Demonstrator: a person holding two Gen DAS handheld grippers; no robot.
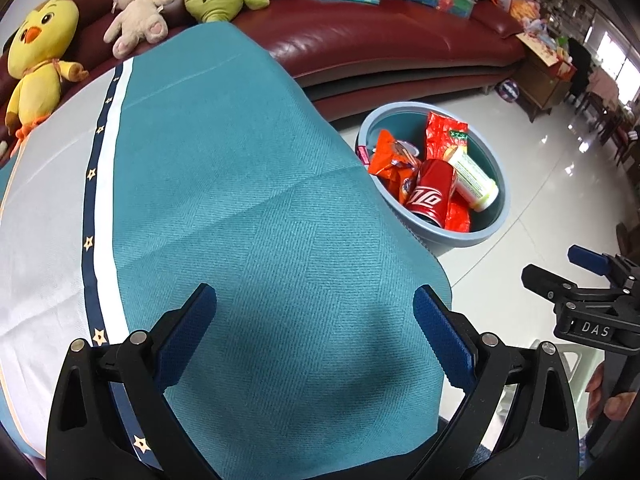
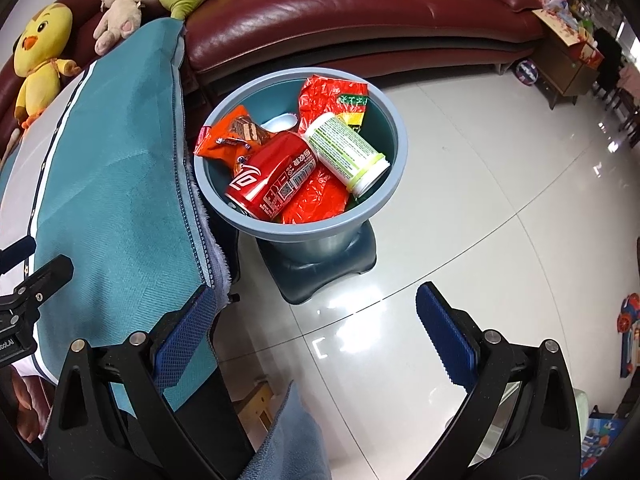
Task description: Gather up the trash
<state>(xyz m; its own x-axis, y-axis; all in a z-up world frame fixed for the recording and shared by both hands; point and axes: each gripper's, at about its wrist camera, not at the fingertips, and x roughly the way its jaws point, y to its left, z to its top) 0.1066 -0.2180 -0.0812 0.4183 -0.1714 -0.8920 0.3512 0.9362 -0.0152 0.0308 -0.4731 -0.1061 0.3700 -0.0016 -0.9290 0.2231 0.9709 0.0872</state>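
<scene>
A blue-grey trash bin [image 2: 400, 136] stands on the floor beside the table; it also shows in the left wrist view [image 1: 502, 184]. In it lie a red soda can [image 2: 272, 178], an orange snack wrapper [image 2: 224, 136], a red foil bag [image 2: 324, 96] and a white tube with a green label [image 2: 344, 152]. My left gripper [image 1: 314, 336] is open and empty above the teal tablecloth [image 1: 240, 200]. My right gripper [image 2: 316, 336] is open and empty above the floor, in front of the bin, and also shows in the left wrist view [image 1: 560, 276].
A dark red leather sofa [image 2: 340, 20] runs behind the table and bin, with plush toys [image 2: 40, 52] at its left end and packets at its right. A wooden cabinet [image 2: 568, 64] stands far right. A toy [image 2: 628, 320] lies on the glossy tiled floor.
</scene>
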